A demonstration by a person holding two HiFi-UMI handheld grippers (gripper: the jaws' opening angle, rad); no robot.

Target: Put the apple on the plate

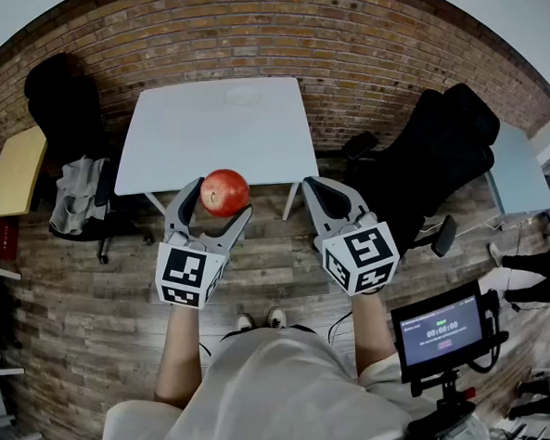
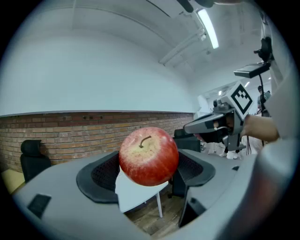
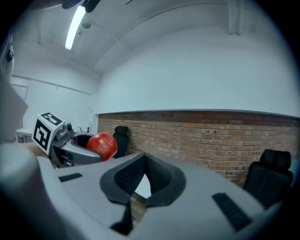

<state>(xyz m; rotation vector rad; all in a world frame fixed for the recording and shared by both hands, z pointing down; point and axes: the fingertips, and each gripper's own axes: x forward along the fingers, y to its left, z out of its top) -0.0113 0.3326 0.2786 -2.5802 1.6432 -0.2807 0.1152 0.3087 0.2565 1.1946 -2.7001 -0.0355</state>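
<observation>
**Apple clamped in the left gripper, short of the table**

In the head view, the apple (image 1: 224, 191) is seen gripped in the jaws of the left gripper (image 1: 222, 199), over the wooden floor (image 1: 94, 300) at the near edge of the white table (image 1: 196, 145). The plate (image 1: 244, 95) is faintly made out at the table's far side. The right gripper (image 1: 318, 191) is held alongside. In the left gripper view, the apple (image 2: 149, 157) is pressed by both pads, stem upward. In the right gripper view, the jaws are shown closed together and empty, and the apple (image 3: 102, 145) is seen to the left.
</observation>
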